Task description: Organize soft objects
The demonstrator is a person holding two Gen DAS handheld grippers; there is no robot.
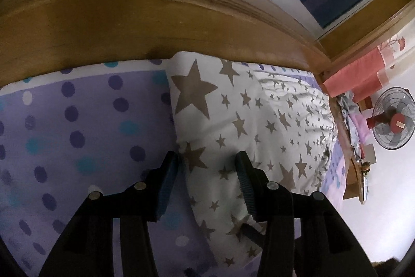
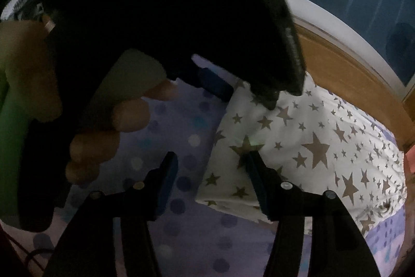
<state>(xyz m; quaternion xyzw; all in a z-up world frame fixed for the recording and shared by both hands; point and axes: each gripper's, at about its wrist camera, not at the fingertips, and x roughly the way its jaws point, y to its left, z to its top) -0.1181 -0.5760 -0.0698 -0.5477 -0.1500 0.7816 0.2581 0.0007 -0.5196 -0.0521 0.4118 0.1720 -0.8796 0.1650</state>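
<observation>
Seen lying against the brown wooden headboard (image 1: pixel 109 25): a white pillow printed with grey-brown stars (image 1: pixel 233 121), on a lilac bedsheet dotted purple, teal and white (image 1: pixel 77 126). Spread wide over the pillow's near left edge, left tool (image 1: pixel 207 160), one blue-padded finger on the sheet just beside the pillow, the other on the pillow, gripping nothing. Likewise released, right tool (image 2: pixel 211 159), straddling the pillow's left edge, one finger over the sheet, the other on the starred cloth; above it, a person's hand (image 2: pixel 109 131) around the left tool's dark body.

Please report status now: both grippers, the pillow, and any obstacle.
Left gripper open, straddling star pillow edge. Right gripper open at the pillow's edge. Left device blocks much of the right view.
</observation>
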